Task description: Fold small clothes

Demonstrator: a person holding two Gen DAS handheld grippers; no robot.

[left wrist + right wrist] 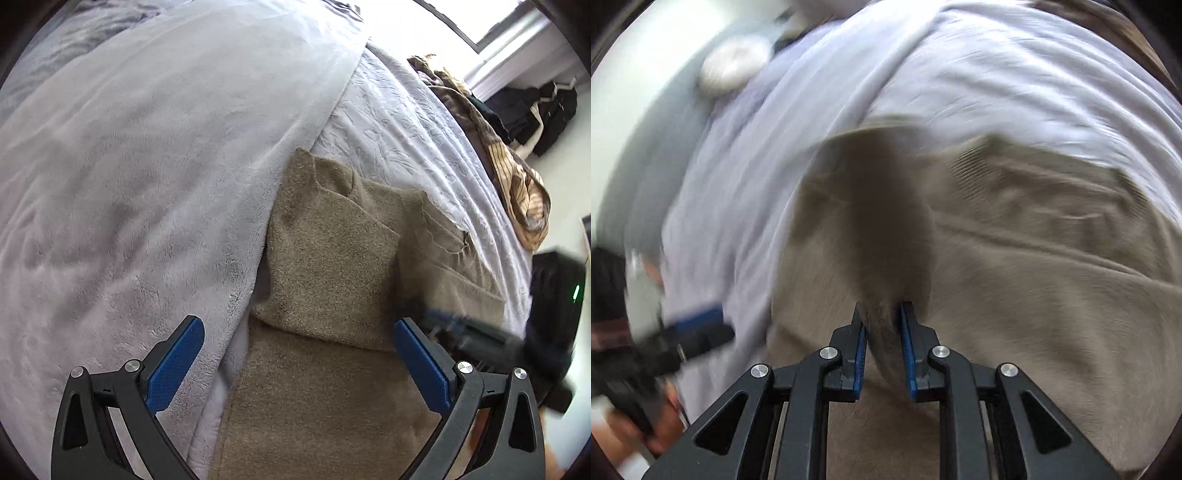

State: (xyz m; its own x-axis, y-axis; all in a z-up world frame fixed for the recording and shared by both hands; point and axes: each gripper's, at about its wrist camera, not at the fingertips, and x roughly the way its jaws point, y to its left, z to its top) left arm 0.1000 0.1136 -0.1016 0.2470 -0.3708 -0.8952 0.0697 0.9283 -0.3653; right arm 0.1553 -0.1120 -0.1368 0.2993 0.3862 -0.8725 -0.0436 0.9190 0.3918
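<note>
Brown knit sweater (332, 258) lies on the white bedspread (399, 122), its left edge against the grey fleece blanket (147, 166); one sleeve is folded across the body. Long axis runs away from both tools. Left gripper (299, 354) hangs over the near half, jaws wide, nothing between them. Right gripper (882, 332) is nearly closed with a fold of knit (886, 229) between the jaws; heavy blur, can't tell if the pads still press. Right is the nearer hand.
</note>
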